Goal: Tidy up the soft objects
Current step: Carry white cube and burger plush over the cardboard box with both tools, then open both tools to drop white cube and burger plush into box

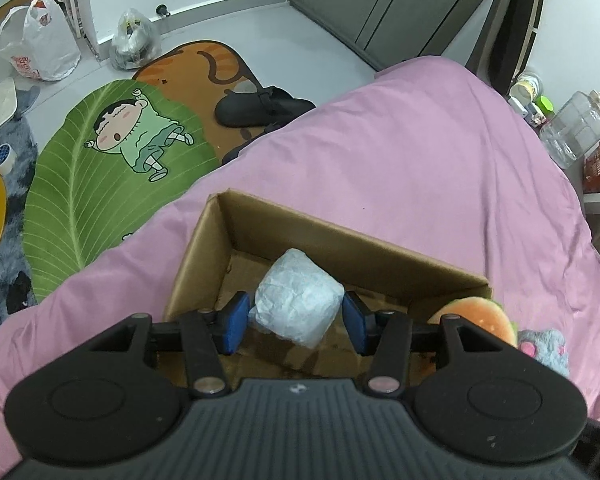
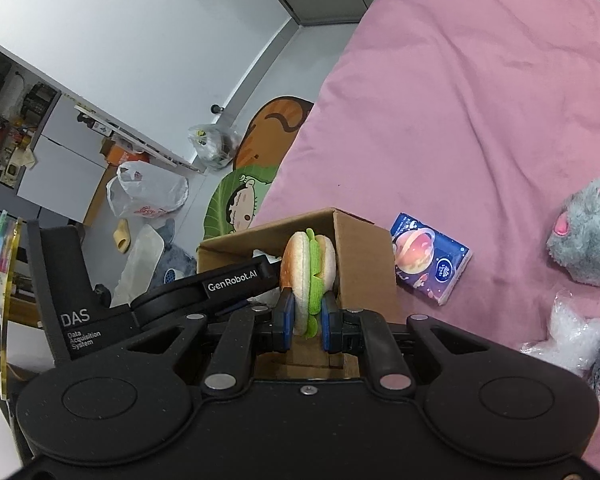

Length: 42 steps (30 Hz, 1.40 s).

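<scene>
An open cardboard box [image 1: 340, 240] sits on the pink bedspread [image 1: 420, 152]. My left gripper [image 1: 294, 322] hangs over the box, shut on a pale blue-white wrapped soft packet [image 1: 296, 300] that its blue pads press from both sides. My right gripper [image 2: 306, 322] is shut on a plush burger [image 2: 310, 268], held on edge just above the box's near corner [image 2: 364, 256]. The burger [image 1: 480, 314] also shows at the box's right corner in the left wrist view. A grey plush toy [image 2: 588, 228] with pink patches, a blue tissue pack [image 2: 432, 258] and a crumpled clear bag [image 2: 572, 328] lie on the bed.
Beside the bed lie a green leaf mat [image 1: 100, 184], an orange cat mat [image 1: 204, 64] and black slippers [image 1: 260, 108]. Plastic bags [image 1: 40, 48] stand by the wall. Bottles and jars [image 1: 576, 128] crowd a stand at the bed's right.
</scene>
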Available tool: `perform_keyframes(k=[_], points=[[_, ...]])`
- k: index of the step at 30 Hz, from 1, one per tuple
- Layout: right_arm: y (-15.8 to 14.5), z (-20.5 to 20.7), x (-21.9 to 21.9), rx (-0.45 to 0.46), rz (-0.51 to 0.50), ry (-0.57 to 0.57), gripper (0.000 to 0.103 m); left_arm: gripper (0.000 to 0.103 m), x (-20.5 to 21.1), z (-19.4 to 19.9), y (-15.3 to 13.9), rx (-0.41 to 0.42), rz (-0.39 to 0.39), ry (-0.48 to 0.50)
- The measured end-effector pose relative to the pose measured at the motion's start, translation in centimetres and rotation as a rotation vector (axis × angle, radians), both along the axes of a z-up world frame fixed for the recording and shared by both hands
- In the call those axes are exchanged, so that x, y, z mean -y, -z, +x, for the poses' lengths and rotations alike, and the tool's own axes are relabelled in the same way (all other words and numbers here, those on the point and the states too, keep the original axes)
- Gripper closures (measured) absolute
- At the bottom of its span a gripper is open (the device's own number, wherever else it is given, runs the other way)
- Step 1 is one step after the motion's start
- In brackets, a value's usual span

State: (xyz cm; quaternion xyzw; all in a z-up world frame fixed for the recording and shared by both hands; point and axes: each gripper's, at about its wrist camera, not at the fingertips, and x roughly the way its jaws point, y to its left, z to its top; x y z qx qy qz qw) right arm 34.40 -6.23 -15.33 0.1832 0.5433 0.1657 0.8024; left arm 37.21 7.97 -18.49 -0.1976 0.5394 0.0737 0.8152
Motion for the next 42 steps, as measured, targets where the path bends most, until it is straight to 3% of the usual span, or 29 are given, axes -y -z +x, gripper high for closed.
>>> perform_keyframes(k=[8,23,28,30,35,42], points=[[0.2,0.1,-0.6,-0.003,-0.004,-0.005,0.089,0.049,-1.5,-0.8,-1.1,-0.006,-0.056,-0.046],[1.1,1.0,-3.4,-0.029,0.002,-0.014,0.088,0.048,-4.1,-4.5,-5.6,0.053,-0.040,-0.095],[1.1,1.0,-4.7,-0.053,0.083,-0.028,0.070,0.048,-5.4,-6.0,-7.3,0.075,-0.012,-0.122],[0.9,0.6,-4.7,-0.054,0.070,-0.023,0.063,0.048,-5.9,-6.5,-7.6,0.071,-0.011,-0.132],[-0.6,-0.7,-3.6,-0.032,0.067,-0.003,0.062,0.047,-6.1,-7.6,-8.7,0.086,0.002,-0.131],[-3.2,-2.7,-0.8,0.032,0.052,0.035,0.057,0.028,-5.5,-9.4,-10.1,0.087,0.027,-0.137]])
